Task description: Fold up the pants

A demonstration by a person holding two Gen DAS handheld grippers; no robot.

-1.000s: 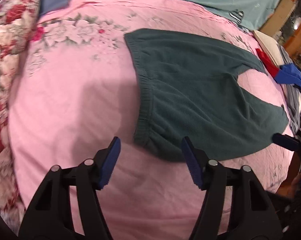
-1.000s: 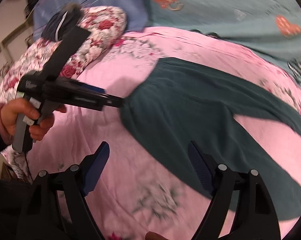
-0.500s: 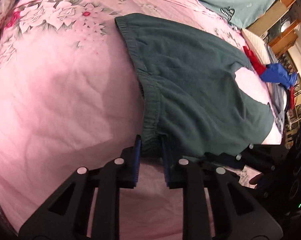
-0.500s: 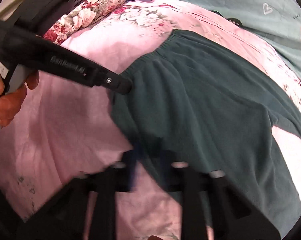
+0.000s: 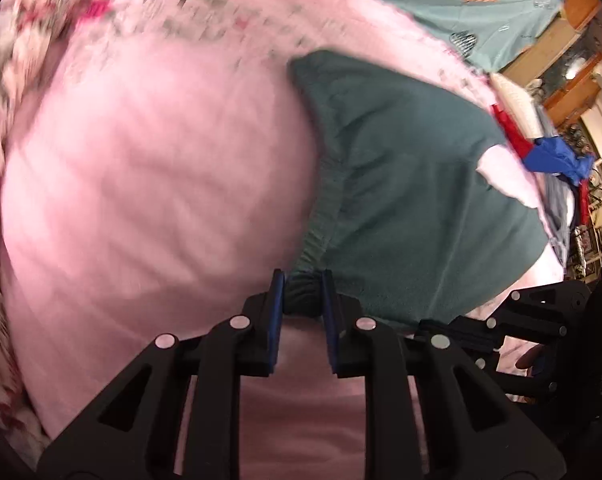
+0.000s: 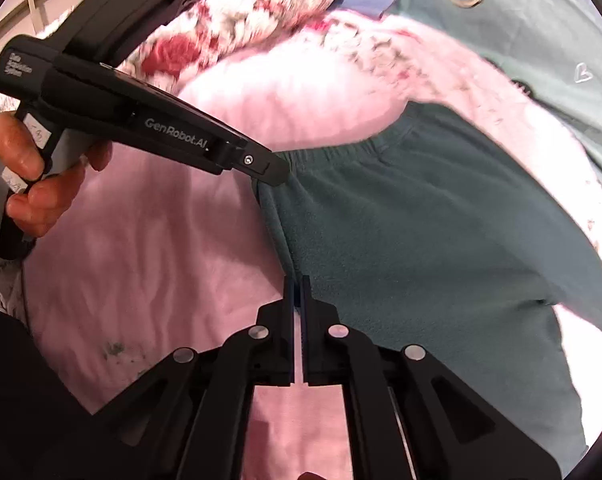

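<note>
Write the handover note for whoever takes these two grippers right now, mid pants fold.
Left gripper: shut on the bunched waistband corner of the green pants.
Right gripper: shut on the pants' near side edge, below the waist.
Pants lie spread on the pink sheet, legs apart.
Done: both grasps.
Left: the whole fold; likely carry the held edge over to stack the legs.
</note>
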